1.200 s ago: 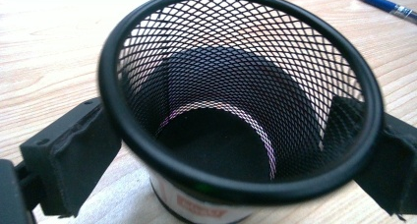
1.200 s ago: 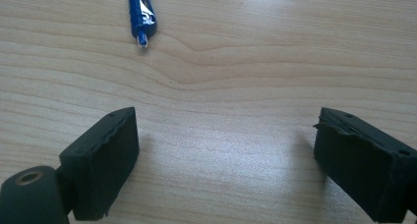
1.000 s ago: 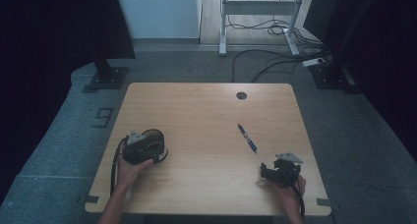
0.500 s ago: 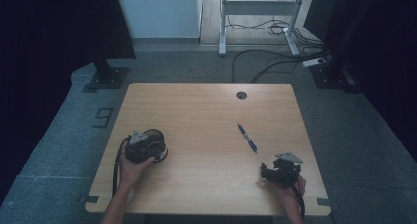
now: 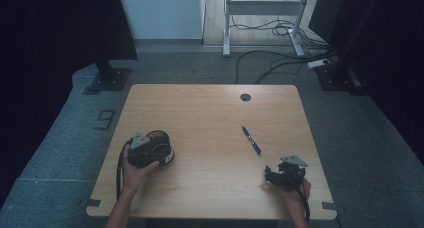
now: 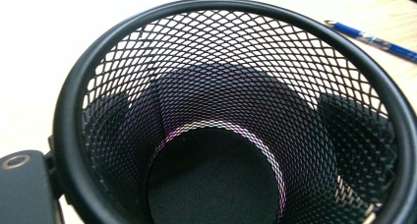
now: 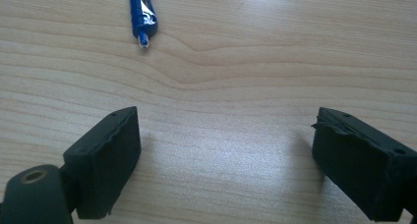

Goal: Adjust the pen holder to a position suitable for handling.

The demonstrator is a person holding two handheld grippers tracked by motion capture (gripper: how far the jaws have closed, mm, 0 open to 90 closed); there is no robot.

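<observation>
High view: left gripper [image 5: 147,150] at table's [image 5: 210,113] near-left w/ black mesh cup [image 5: 161,145] in its jaws, which have just been closing on the cup; right gripper [image 5: 280,176] near-right, blue pen [image 5: 251,140] just beyond it. Left gripper view: looking into the cup [image 6: 231,116], jaws clamped on its wall, pen [image 6: 373,37] top right. Right gripper view: jaws wide apart, nothing between, pen tip [image 7: 142,17] ahead.

A lab or studio recording space: a bare wooden table [image 5: 215,133] on grey carpet, black curtains either side, cables [image 5: 280,63] and metal stand legs [image 5: 227,43] beyond.
</observation>
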